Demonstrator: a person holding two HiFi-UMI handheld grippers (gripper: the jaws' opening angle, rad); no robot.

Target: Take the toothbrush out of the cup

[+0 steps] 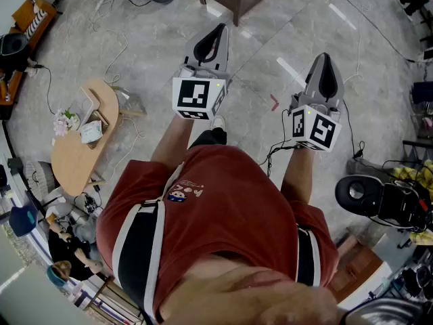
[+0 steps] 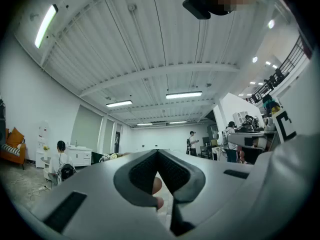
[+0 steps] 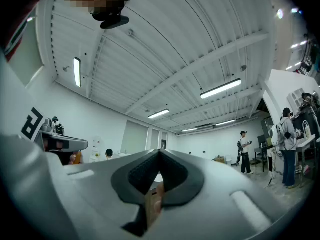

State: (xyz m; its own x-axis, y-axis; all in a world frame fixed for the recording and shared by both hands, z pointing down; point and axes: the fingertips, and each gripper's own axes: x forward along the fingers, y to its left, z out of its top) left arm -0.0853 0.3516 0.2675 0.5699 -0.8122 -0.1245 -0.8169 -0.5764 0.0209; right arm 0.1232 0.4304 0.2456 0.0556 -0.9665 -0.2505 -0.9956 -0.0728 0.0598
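The left gripper [image 1: 219, 29] and right gripper [image 1: 324, 59] are held with jaws together, empty. Unless the jaws are opened first, items on the wooden table [image 1: 70, 158], left of frame, could be toppled.

Table [image 1: 70, 156] left of left claw [image 1: 218, 32]
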